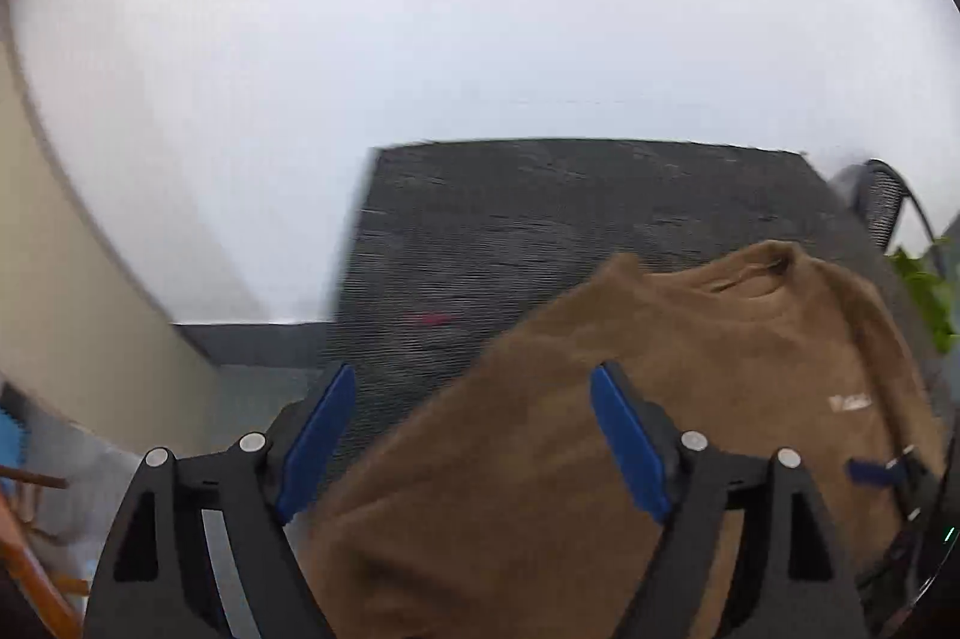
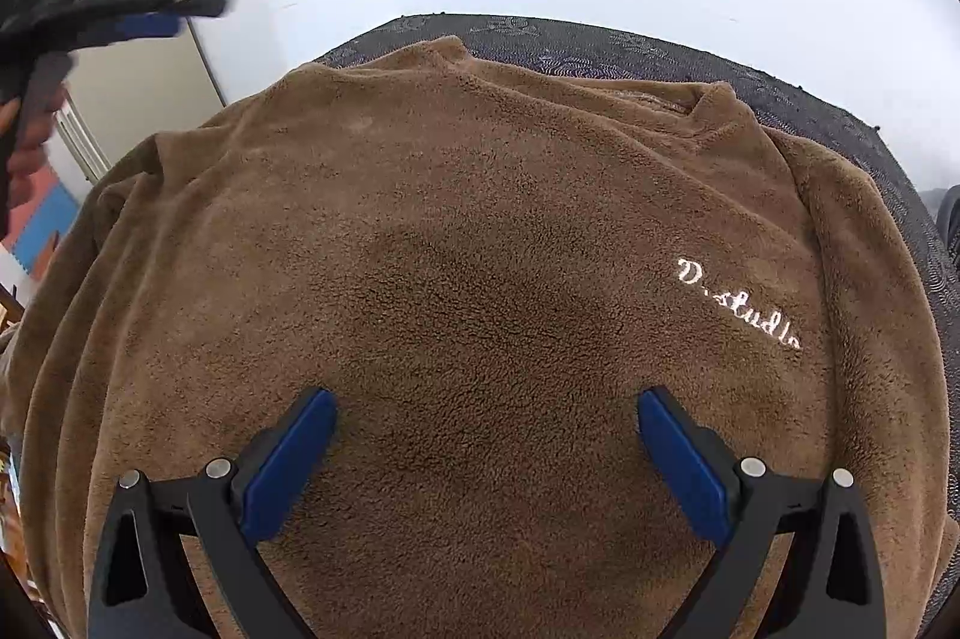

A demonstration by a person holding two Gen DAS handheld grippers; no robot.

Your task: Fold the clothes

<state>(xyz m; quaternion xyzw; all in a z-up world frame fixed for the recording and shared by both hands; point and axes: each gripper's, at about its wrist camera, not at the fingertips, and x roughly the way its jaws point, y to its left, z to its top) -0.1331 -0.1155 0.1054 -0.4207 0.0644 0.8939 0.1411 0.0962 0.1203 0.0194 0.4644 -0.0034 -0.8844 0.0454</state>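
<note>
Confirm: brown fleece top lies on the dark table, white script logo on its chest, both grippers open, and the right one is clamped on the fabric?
Not quite. The right gripper is not clamped on anything: in the right wrist view its jaws stand wide apart over the brown fleece top. The rest holds: the top lies on the dark table, the white script logo is on its chest, and the left gripper is open too.

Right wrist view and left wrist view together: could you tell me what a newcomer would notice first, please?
The brown fleece sweater dominates, spread over the dark woven table and filling the right wrist view, with white script lettering on its right side. The right gripper hovers open over its middle. In the left wrist view the left gripper is open too, at the sweater's left edge, with bare table beyond.
</note>
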